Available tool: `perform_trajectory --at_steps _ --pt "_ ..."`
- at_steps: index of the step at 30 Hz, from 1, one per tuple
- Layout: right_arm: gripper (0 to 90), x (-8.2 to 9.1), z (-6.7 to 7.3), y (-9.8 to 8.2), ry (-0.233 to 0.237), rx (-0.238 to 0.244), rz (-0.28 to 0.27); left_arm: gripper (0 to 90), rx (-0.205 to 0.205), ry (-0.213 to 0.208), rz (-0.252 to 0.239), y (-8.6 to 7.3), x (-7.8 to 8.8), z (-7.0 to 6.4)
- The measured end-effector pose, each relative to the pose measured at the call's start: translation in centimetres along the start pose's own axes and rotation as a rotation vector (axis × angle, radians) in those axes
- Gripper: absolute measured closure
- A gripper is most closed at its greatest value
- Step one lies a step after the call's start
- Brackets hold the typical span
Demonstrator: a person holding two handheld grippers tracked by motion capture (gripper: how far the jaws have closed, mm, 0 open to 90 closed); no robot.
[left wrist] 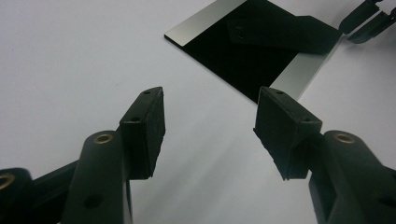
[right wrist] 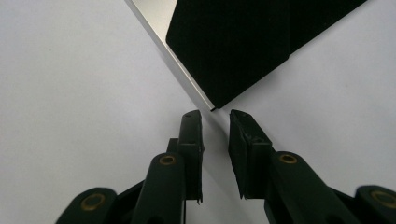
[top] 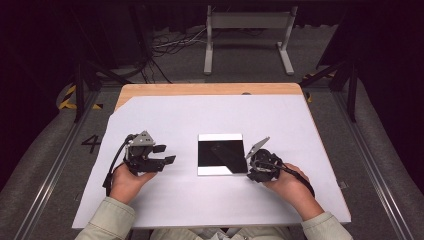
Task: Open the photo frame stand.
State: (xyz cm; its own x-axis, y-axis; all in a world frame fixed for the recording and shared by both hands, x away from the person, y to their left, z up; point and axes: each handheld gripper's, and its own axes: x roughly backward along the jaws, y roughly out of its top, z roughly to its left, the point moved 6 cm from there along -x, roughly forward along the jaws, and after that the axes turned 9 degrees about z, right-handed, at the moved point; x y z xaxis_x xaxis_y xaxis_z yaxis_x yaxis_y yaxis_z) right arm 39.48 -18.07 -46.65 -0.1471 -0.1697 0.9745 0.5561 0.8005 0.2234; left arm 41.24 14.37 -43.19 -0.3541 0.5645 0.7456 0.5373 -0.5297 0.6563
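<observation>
Black and glossy, square, with a silvery strip along its far edge and its near edge: the panel (top: 220,152). Lies flat near the middle of the white sheet (top: 200,115), square to the wooden table (top: 210,89) beneath, with nothing resting on top.

To its left, the left claw (top: 165,154), gripped in the left hand (top: 127,182). Sits low over the sheet, well apart from the panel's left edge, and points rightward toward it. Released: seen in the left gripper view as the left claw (left wrist: 210,121) with jaws spread wide, bare white sheet between the pads, and the panel (left wrist: 252,56) farther off, up beyond the right-hand pad. Holds nothing.

At the panel's near right corner, the right claw (top: 248,166), gripped in the right hand (top: 290,185). Points left toward that corner. Seen in the right gripper view as the right claw (right wrist: 214,122) with only a narrow gap between the jaws, and with the corner of the panel (right wrist: 243,46) just beyond the tips, in line with the gap but not inside it. Presses on nothing, so released as well, though barely parted. Cannot tell whether the tips touch the sheet. Appears too at the top right of the left gripper view, as two dark tips just beside the panel's corner.

Beyond the table, grey floor (top: 175,65) with cables and a white metal stand (top: 248,37).
</observation>
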Motion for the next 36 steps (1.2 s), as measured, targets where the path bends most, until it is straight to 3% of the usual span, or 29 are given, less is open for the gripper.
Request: perform_trajectory --at_steps 10,17,25,36 --pt "83.7 -0.4 0.0 0.4 -0.021 0.012 0.005 42.7 0.002 0.003 0.005 -0.2 -0.1 0.1" --pt "85.0 -0.1 -0.1 0.4 -0.027 0.005 -0.008 42.5 0.001 0.002 0.007 -0.2 -0.1 0.1" --pt "85.4 1.1 -0.1 0.7 -0.01 -0.01 -0.067 42.2 0.0 0.001 0.013 -0.2 -0.3 0.1" --pt "89.9 3.3 -0.3 1.6 0.009 -0.022 -0.208 40.8 0.008 -0.011 0.0 -0.1 -0.3 0.0"
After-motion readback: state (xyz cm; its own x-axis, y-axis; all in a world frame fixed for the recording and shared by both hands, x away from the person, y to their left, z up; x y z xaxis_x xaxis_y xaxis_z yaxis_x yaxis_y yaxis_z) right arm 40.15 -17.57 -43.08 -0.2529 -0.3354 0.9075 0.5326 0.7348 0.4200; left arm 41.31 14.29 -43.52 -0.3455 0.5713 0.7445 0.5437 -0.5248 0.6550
